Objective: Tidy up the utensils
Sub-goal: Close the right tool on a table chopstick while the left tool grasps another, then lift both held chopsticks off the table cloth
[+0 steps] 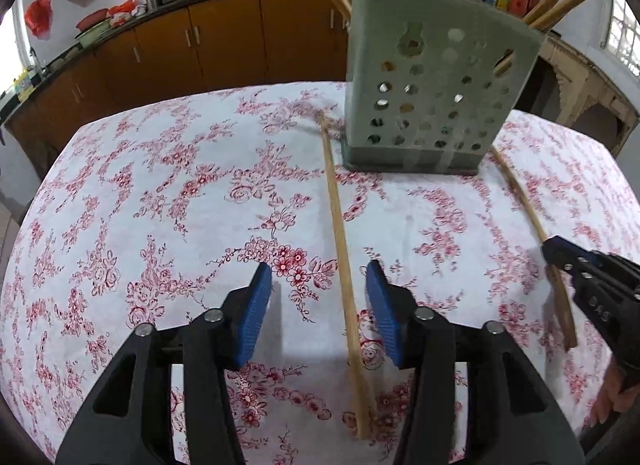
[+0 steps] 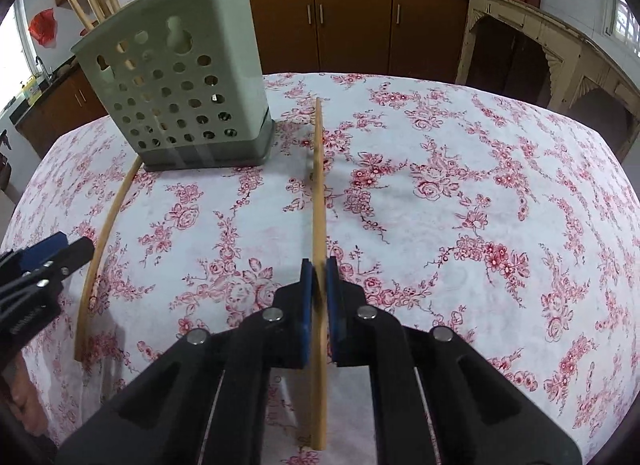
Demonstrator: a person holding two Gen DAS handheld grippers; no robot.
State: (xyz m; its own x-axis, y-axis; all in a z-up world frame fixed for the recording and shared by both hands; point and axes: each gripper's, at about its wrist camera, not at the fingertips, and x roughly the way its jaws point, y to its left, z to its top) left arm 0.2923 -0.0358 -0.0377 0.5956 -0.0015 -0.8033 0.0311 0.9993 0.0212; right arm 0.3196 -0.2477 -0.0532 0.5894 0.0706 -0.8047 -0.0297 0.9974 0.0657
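Right gripper [image 2: 319,273] clenched on chopstick [image 2: 318,201], tip aimed past perforated holder [image 2: 180,77]. Left gripper [image 1: 320,285] spread wide over 2nd chopstick [image 1: 340,225] lying on tablecloth [image 1: 160,185]. Risk: thin stick pivoting btwn pads, missing holder.

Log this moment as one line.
left gripper: open over chopstick | right gripper: shut on second chopstick | holder: upright, holds chopsticks

Matt wooden chopsticks [image 2: 319,201], perforated, seemingly plastic holder [image 2: 176,77], floral cloth tablecloth [image 2: 460,193].
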